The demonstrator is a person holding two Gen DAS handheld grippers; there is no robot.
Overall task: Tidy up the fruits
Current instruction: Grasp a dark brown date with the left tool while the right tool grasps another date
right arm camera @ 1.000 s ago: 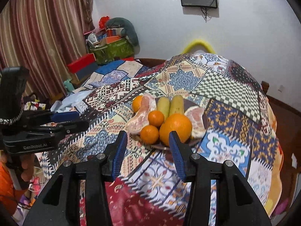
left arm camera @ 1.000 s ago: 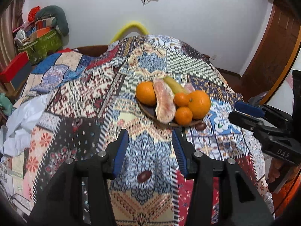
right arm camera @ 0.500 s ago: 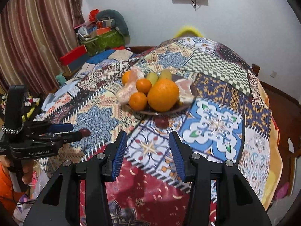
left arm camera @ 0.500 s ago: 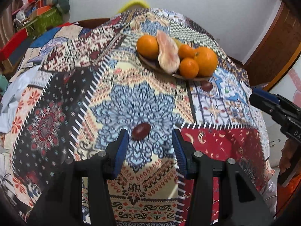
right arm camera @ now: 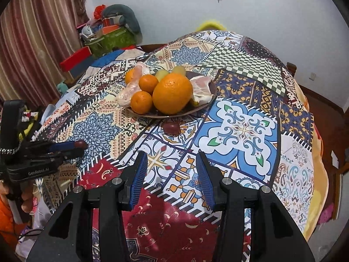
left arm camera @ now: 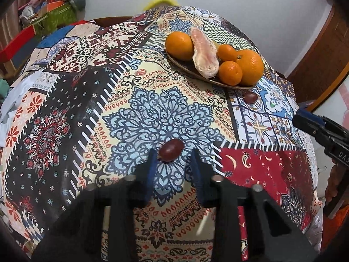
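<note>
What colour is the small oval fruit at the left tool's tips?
Dark reddish-brown, glossy small oval fruit; clearest in the left wrist view.

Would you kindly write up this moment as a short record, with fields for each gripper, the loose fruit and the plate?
Left gripper: jaws have just been closing; shut on a dark red fruit lying on the tablecloth
Right gripper: open, empty, above the tablecloth
Loose fruit: second dark red fruit on the cloth, just in front of the plate
Plate: brown; holds a large orange, smaller oranges, pale peeled pieces
</note>
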